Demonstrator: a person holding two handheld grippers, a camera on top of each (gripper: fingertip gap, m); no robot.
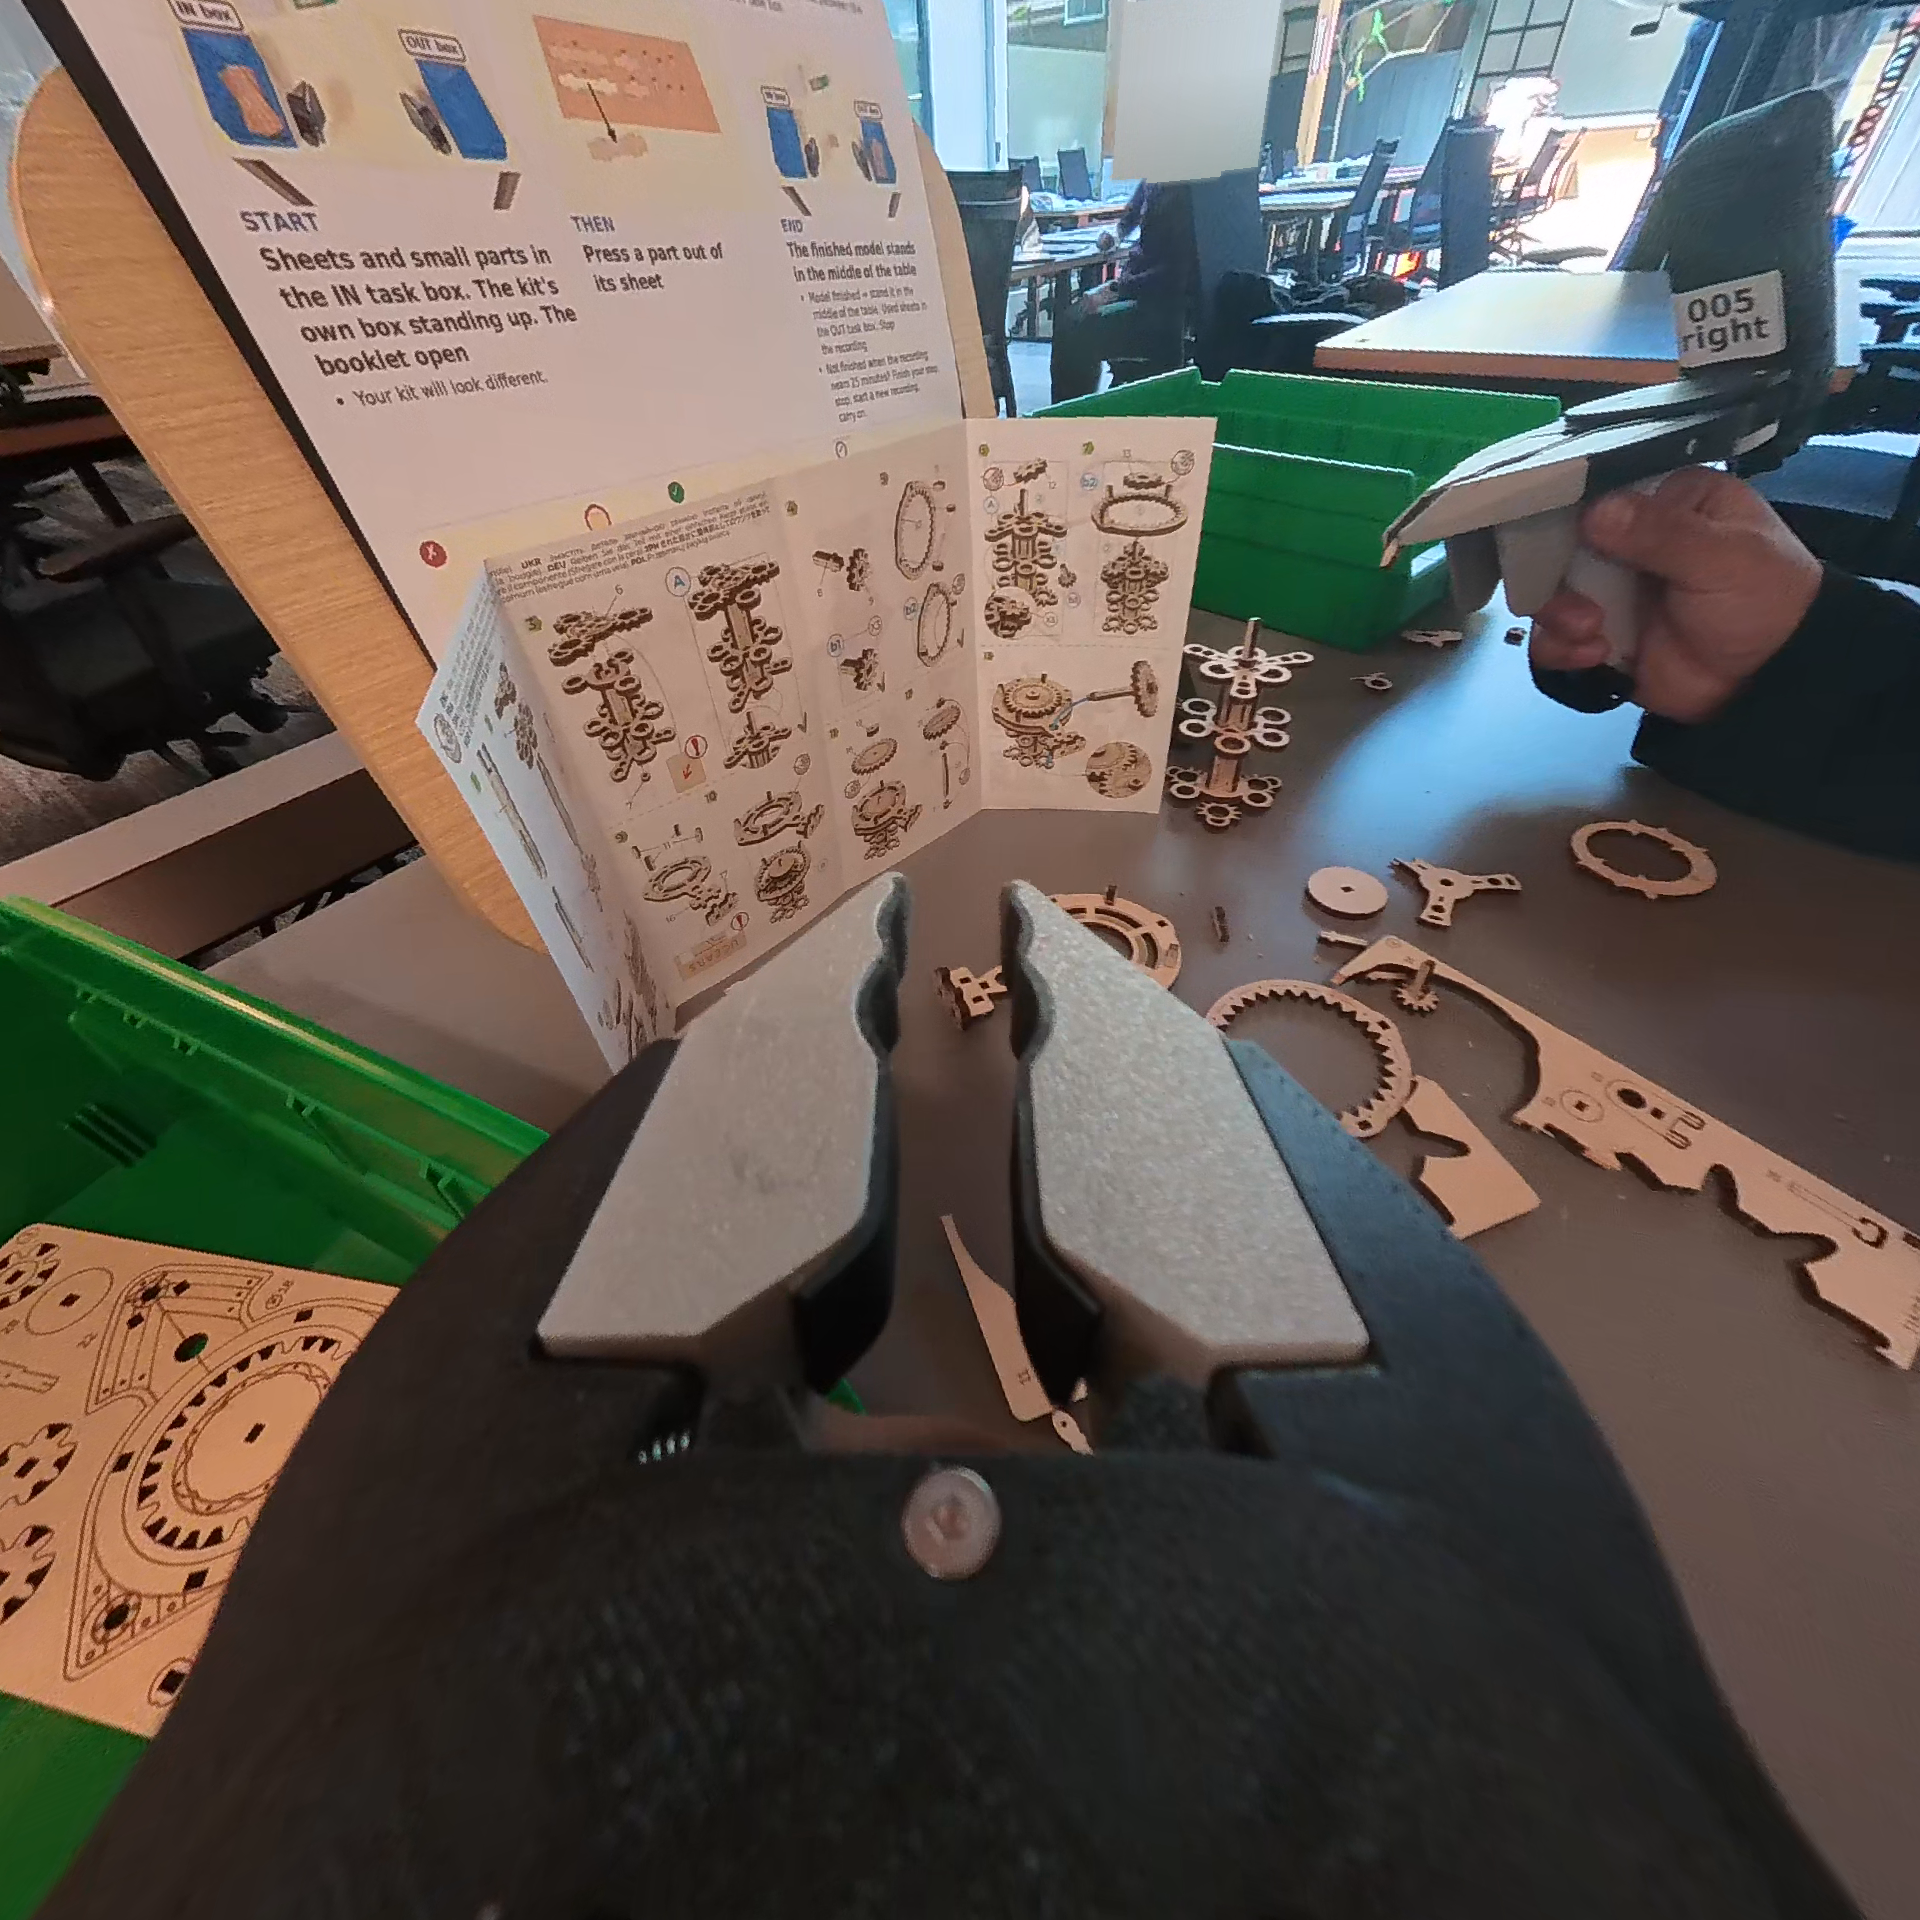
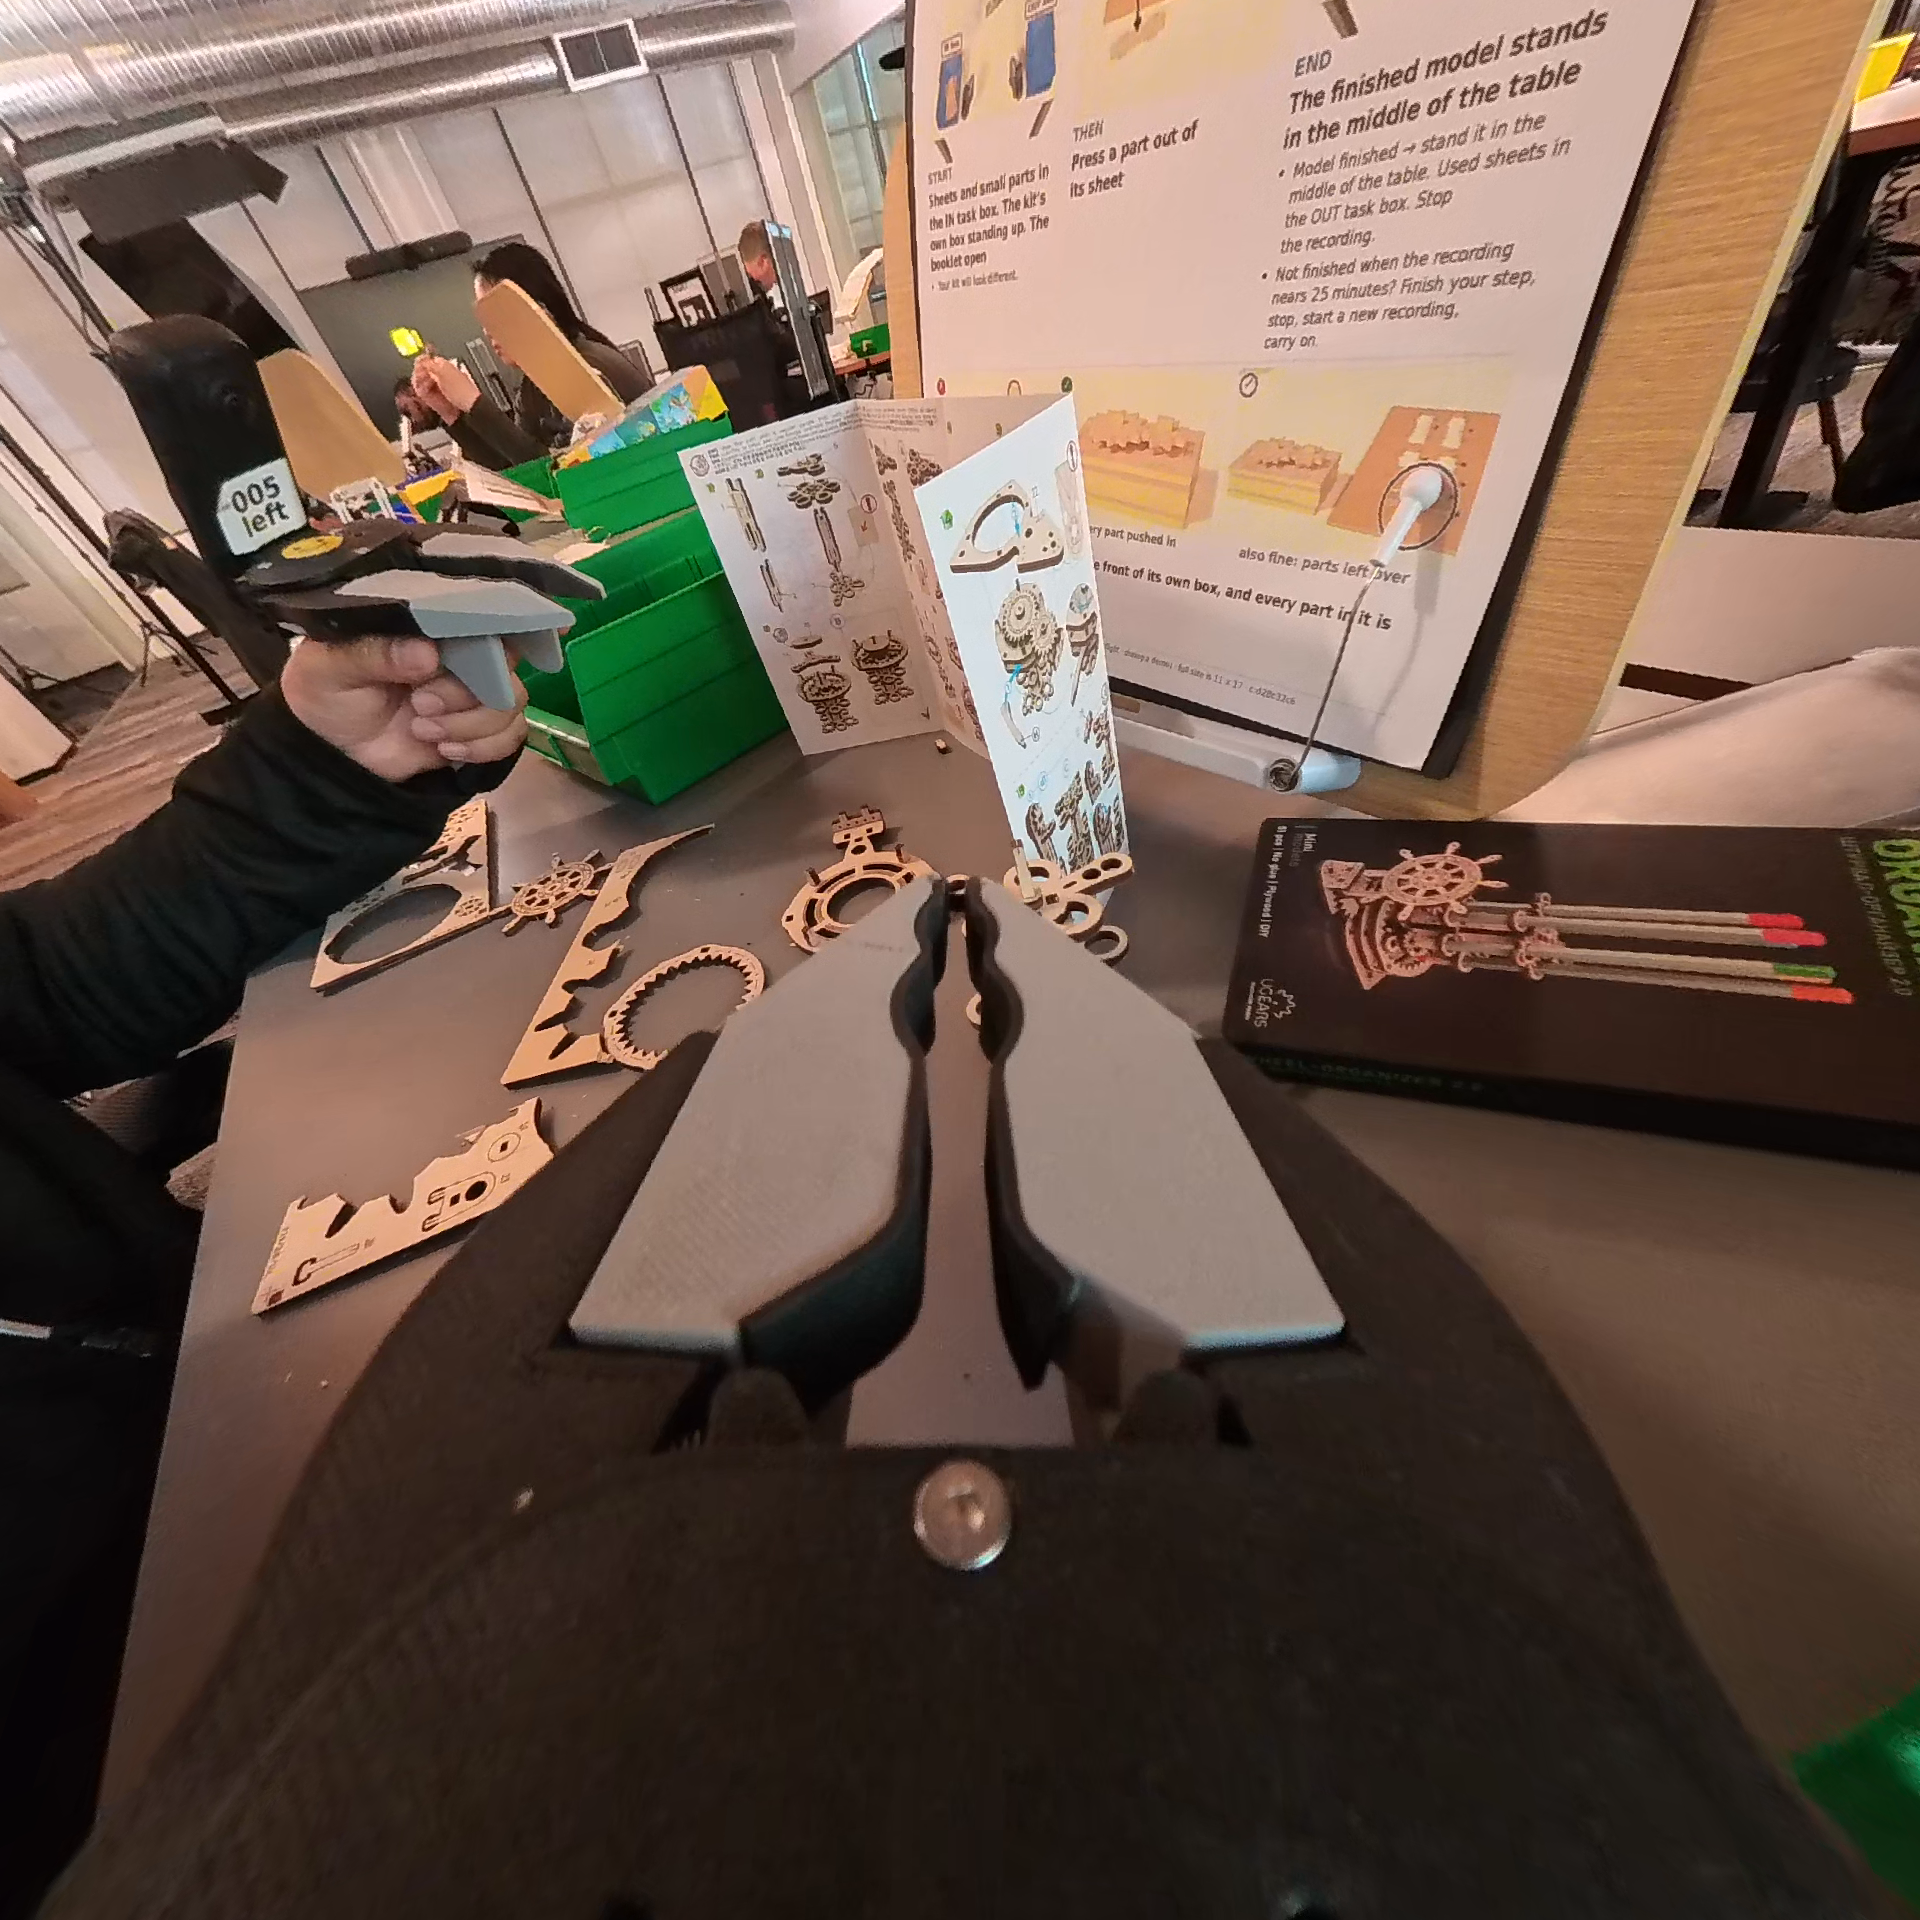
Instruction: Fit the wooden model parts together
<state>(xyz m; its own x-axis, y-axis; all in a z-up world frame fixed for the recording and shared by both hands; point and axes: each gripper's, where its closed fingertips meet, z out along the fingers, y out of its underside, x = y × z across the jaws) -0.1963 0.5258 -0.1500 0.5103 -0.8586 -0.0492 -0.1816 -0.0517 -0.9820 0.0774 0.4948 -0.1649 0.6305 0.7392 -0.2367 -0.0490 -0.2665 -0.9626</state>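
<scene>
Loose wooden parts lie on the grey table [image 1: 1662, 1507]. A partly built tower of flower-shaped plates [image 1: 1236, 717] stands by the booklet; in the right wrist view it [image 2: 1081, 904] is just beyond my right fingertips. A ring base with tabs [image 1: 1132, 935] [image 2: 862, 904] lies just beyond my left gripper [image 1: 956, 904], which is open and empty above the table. An inner-toothed gear ring [image 1: 1320, 1049] [image 2: 675, 997] lies nearby. My right gripper [image 2: 956, 894] is shut with nothing visibly held; it shows raised at the upper right in the left wrist view [image 1: 1392, 545].
Punched sheet offcuts [image 1: 1662, 1143] [image 2: 416, 1216], a disc [image 1: 1345, 891], a three-arm piece [image 1: 1449, 888] and a thin ring [image 1: 1642, 857] are scattered. Green bins [image 1: 1330, 488] [image 1: 208, 1122], one holding a part sheet [image 1: 156, 1434]. Open booklet [image 1: 831, 686], instruction board [image 2: 1299, 312], black kit box [image 2: 1579, 966]. Some 30 cm of space lies between my two pairs of fingers.
</scene>
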